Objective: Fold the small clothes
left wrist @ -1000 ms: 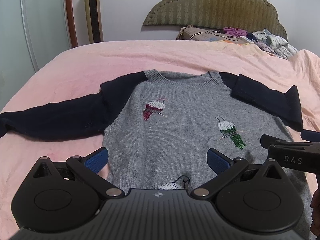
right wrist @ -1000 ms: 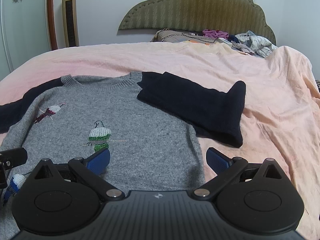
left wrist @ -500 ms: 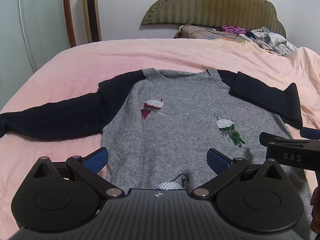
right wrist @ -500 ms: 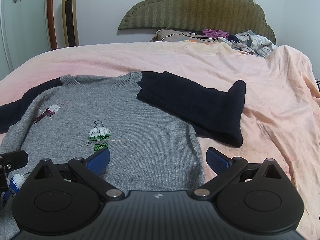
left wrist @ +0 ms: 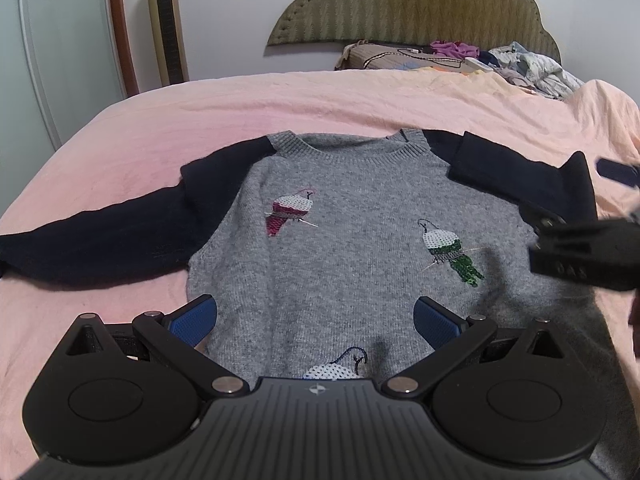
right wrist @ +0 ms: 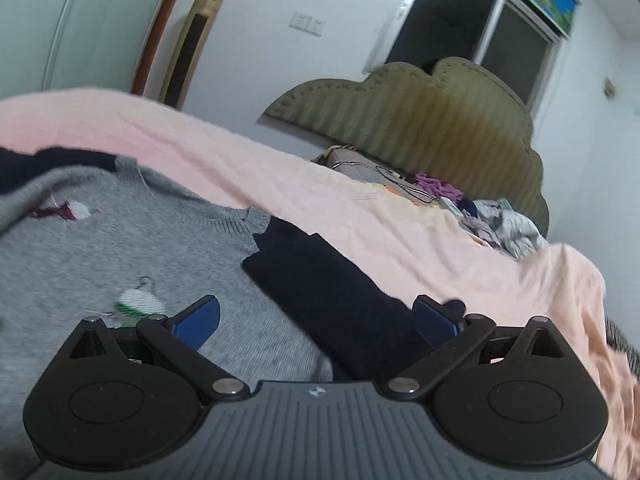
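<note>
A small grey sweater (left wrist: 360, 240) with navy sleeves and embroidered birds lies flat, front up, on the pink bed. Its left sleeve (left wrist: 100, 240) stretches out to the left. Its right sleeve (left wrist: 520, 176) is folded back on itself; it also shows in the right wrist view (right wrist: 332, 300). My left gripper (left wrist: 314, 318) is open and empty above the sweater's lower hem. My right gripper (right wrist: 316, 316) is open and empty, tilted, low over the folded right sleeve, and shows blurred in the left wrist view (left wrist: 580, 252).
The pink bedspread (left wrist: 280, 104) covers the whole bed. A pile of loose clothes (left wrist: 520, 64) and a pillow lie at the olive headboard (left wrist: 412, 4). A tall gold fan (left wrist: 166, 24) and a wardrobe stand at the left wall. The bed's right edge (right wrist: 600, 320) drops off.
My right gripper has moved forward and up over the folded right sleeve and tilted sharply. My left gripper has barely moved. The sweater lies as before.
</note>
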Demonstrator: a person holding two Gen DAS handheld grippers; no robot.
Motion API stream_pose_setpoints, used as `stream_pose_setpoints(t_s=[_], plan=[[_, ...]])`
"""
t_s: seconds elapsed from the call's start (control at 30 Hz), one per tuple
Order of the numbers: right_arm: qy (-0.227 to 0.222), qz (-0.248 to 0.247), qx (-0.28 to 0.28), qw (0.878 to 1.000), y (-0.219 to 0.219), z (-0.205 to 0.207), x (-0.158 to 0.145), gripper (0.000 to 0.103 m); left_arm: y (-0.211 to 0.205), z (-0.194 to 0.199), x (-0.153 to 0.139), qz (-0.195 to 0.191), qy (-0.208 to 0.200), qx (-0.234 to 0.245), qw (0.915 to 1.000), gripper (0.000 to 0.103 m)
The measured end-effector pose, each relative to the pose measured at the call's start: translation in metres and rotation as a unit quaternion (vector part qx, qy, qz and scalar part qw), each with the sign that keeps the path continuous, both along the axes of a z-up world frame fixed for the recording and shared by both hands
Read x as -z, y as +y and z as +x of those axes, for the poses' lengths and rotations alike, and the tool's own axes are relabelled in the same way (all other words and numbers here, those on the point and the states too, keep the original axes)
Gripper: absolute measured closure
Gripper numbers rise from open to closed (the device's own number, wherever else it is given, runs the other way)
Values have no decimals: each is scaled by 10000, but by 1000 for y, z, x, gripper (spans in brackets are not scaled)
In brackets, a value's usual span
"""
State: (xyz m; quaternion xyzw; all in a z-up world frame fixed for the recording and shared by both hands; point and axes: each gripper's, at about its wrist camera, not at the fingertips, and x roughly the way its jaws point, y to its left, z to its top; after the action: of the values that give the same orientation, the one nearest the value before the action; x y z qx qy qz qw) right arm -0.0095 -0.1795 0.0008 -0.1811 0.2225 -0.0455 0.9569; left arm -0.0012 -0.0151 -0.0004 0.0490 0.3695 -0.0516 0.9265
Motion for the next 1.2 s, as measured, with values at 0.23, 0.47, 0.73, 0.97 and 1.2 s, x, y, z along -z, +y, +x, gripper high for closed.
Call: stream_pose_setpoints(t_s=[0.23, 0.47, 0.73, 0.97, 1.2], plan=[[387, -774, -310, 9958, 18, 59, 31, 0, 3, 12, 8, 31, 130, -44, 9999, 0], [449, -872, -195, 9950, 26, 99, 45, 34, 10, 19, 7, 0, 166, -146, 9998, 0], [424, 50, -130, 9990, -8, 104, 35, 95, 11, 20, 7, 25, 198, -162, 9997, 0], [-372, 2931, 639, 9532, -136, 64, -14, 96, 16, 22, 4, 1, 180, -228, 9996, 0], [-1154, 4039, 1939, 8865, -255, 14, -18, 96, 16, 23, 4, -25, 191, -235, 9995, 0]])
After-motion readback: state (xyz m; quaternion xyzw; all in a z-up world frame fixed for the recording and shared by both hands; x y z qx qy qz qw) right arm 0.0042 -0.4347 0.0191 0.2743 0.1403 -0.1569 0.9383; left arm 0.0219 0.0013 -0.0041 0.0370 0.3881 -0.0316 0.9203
